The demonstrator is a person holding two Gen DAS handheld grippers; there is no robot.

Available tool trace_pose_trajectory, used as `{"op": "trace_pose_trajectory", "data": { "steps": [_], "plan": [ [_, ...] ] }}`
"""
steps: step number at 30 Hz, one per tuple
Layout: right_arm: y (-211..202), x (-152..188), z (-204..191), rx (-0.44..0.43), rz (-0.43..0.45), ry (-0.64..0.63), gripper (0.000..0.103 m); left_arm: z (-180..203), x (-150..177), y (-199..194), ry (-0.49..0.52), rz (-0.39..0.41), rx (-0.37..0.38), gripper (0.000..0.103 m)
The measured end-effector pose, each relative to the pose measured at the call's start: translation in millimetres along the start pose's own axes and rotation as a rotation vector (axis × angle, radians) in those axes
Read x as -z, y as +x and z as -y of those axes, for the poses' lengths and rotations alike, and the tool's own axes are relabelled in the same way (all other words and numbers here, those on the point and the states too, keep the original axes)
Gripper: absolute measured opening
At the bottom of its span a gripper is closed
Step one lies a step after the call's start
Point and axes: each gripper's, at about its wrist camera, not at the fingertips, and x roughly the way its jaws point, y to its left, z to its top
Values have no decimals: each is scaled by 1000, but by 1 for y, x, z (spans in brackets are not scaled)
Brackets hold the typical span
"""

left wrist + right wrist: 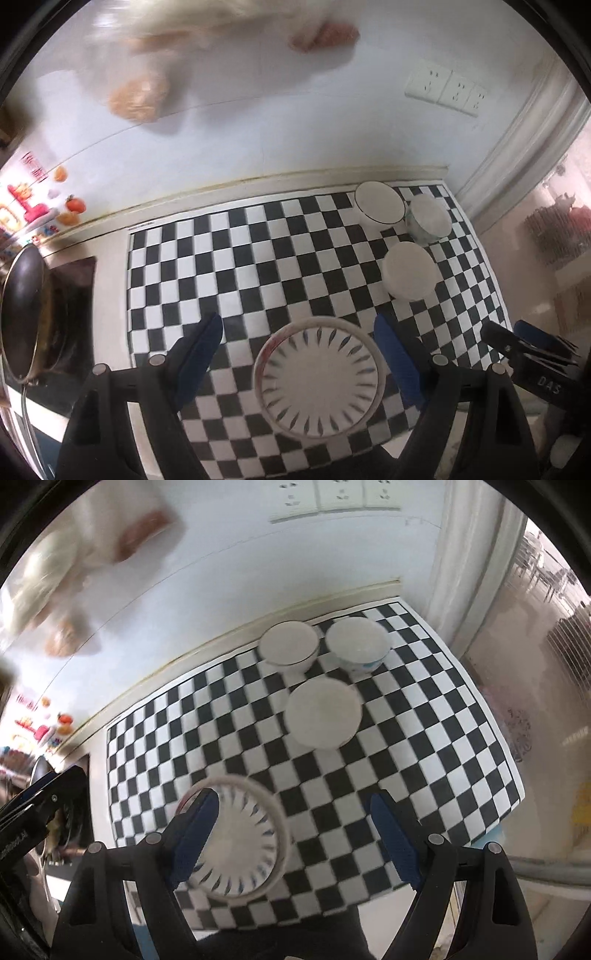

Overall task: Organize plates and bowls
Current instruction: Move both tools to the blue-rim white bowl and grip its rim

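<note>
1. Left gripper (298, 334): jaws spread wide, nothing between the blue pads (207, 345), hovering above the near edge of the checkered mat (236, 258).
2. Patterned plate (319, 378): white with dark dashes radiating round the middle, flat on the mat at its near edge, framed between the two left fingers in the left wrist view but apart from both.
3. Right gripper (293, 812): likewise wide open and holding nothing, above the near part of the mat (424, 738); left blue pad (195, 830) overlapping the plate (240, 849) in the right wrist view, contact not clear.
4. Three white bowls grouped at the far right of the mat, well apart from the plate:
   - bowl with a thin dark rim line (378, 206) (290, 646), far left of the group;
   - bowl with blue markings on its side (358, 646) (430, 221), far right, just beside the dark-rimmed one;
   - plain bowl (408, 269) (323, 712), nearest of the three, in front of the other two.
5. Dark pan (22, 314) on a stove at the left, off the mat.
6. White wall behind the counter, with a row of power sockets (445, 90) on the right.
7. Right gripper's dark body (532, 354) visible at the right edge of the left wrist view.
</note>
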Motion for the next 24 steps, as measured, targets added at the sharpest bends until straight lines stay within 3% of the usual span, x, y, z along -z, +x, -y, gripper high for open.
{"op": "trace_pose_trajectory", "data": {
  "steps": [5, 11, 14, 16, 21, 24],
  "plan": [
    [35, -32, 39, -8, -21, 16, 86, 37, -22, 48, 7, -21, 17, 84],
    [111, -71, 97, -61, -150, 31, 84, 86, -41, 124, -14, -118, 21, 82],
    [157, -90, 116, -88, -227, 2, 80, 103, -47, 164, -51, -205, 22, 70],
    [181, -100, 122, -110, -272, -21, 76, 113, -50, 186, -67, -237, 13, 67],
    [232, -118, 122, -147, -356, -83, 69, 129, -53, 235, -89, -315, -13, 48],
    [255, -124, 121, -167, -397, -93, 61, 135, -52, 256, -83, -362, -24, 43]
  ]
}}
